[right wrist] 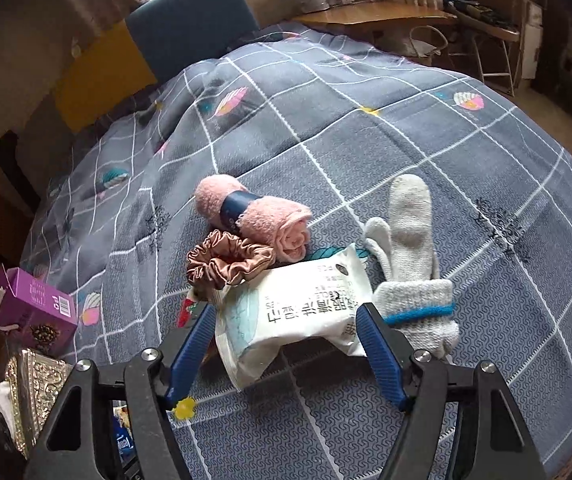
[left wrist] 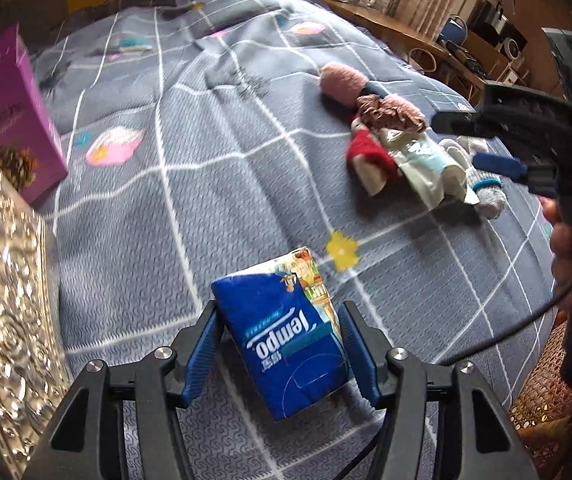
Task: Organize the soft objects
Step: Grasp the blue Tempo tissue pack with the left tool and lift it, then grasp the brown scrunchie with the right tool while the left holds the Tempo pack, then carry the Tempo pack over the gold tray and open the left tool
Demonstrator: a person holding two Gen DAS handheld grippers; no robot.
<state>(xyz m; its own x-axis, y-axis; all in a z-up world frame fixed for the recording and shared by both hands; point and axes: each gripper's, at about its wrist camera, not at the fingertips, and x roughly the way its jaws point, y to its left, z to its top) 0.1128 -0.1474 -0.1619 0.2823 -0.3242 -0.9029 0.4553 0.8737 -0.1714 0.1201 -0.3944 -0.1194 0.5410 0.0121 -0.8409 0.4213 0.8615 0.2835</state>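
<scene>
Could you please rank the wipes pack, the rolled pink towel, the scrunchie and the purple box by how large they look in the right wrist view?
1. Wipes pack, though it is nearest the camera.
2. Pink towel.
3. Scrunchie and purple box look alike; the box lies nearer the fisheye edge, so I would not rank them.

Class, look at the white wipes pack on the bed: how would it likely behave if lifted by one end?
The white wipes pack already bows over the bedcover, so it would probably sag. Its glossy film looks slippery. Likely light and not fragile.
</scene>
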